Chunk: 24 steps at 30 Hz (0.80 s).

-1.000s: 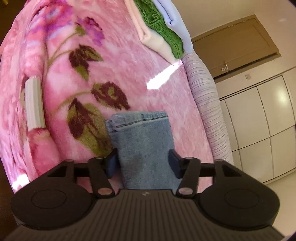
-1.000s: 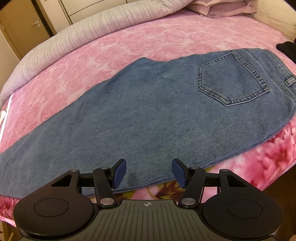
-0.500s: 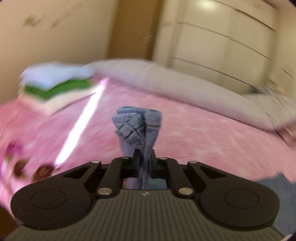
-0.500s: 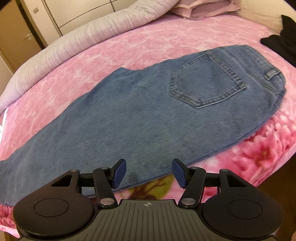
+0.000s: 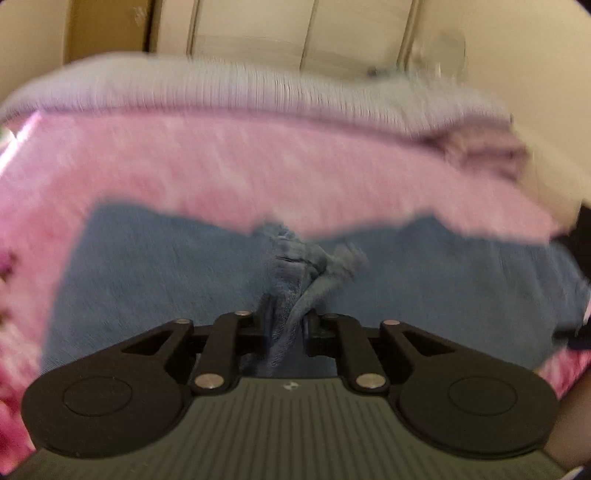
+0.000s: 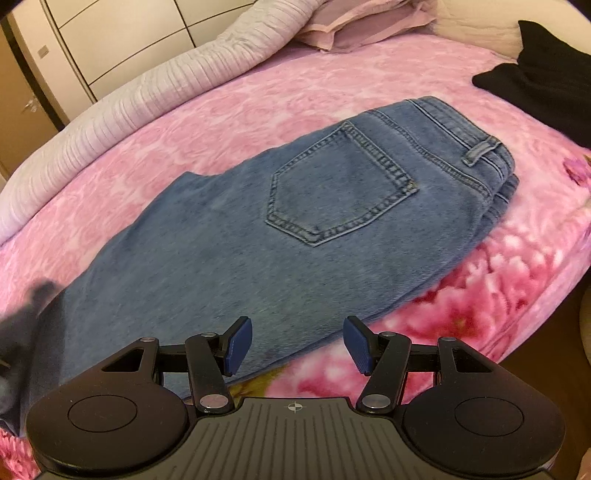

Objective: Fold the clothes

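Note:
Blue jeans (image 6: 314,229) lie flat on the pink floral blanket (image 6: 258,92), back pocket (image 6: 340,192) up and waistband at the right. My left gripper (image 5: 290,314) pinches a bunched end of the jeans leg (image 5: 306,258) between its fingers and holds it above the spread denim (image 5: 147,277). Its jaws are opening slightly, with the cloth still between them. That view is motion-blurred. My right gripper (image 6: 297,339) stands open just above the jeans' near edge, with nothing between its blue pads. A dark blurred shape (image 6: 26,325) enters at the left edge.
A grey ribbed bolster (image 6: 147,96) runs along the bed's far side, with pinkish pillows (image 6: 351,26) beyond it. A black garment (image 6: 546,81) lies at the far right. Cream wardrobe doors (image 6: 110,37) stand behind. The bed's edge drops off at the front right.
The left gripper closed on the end of the jeans leg, rolled upright and swung it across the bed to above the spread jeans. The right gripper slid towards the waist end, still open.

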Each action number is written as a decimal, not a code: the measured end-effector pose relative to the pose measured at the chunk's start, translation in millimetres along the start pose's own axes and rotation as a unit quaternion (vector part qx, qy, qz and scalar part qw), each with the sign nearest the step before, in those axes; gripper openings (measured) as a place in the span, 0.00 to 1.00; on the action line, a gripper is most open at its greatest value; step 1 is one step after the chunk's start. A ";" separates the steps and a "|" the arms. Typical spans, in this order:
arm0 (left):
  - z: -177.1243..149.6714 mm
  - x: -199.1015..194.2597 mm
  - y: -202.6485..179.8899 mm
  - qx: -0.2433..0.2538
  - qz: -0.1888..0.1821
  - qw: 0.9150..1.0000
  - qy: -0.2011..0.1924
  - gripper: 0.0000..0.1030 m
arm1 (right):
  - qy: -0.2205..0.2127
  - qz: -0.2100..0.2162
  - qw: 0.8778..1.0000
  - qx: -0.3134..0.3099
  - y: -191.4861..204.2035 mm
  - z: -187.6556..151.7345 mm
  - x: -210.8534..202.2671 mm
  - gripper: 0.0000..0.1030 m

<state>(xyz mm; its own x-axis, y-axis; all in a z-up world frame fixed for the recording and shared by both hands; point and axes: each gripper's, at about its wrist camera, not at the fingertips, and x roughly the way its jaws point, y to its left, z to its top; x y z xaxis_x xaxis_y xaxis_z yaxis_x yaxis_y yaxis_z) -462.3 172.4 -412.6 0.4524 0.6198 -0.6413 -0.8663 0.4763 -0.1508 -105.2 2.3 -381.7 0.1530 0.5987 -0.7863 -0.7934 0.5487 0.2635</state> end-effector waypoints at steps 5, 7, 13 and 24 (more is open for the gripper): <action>2.1 -28.2 -4.9 0.032 -0.044 0.999 -0.007 0.26 | -0.008 0.011 1.000 0.007 0.7 1.3 -1.9 0.57; 6.2 -45.6 10.4 0.014 -0.077 0.997 -0.009 0.26 | -0.014 0.034 0.999 0.009 9.1 1.3 -1.6 0.57; 9.0 -90.9 67.8 -0.043 -0.062 0.997 -0.017 0.26 | 0.024 0.195 0.979 0.046 52.0 -10.0 12.4 0.57; -3.4 -116.1 152.5 -0.146 -0.016 0.989 -0.022 0.24 | 0.198 0.347 0.887 0.233 119.3 -59.4 83.5 0.57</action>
<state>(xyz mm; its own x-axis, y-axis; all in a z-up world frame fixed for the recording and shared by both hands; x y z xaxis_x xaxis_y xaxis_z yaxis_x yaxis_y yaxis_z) -647.6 171.0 -363.7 0.4845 0.6368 -0.5998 -0.8723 0.3000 -0.3861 -222.1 83.1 -449.1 -0.5694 0.6852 -0.4541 -0.2720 0.3643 0.8907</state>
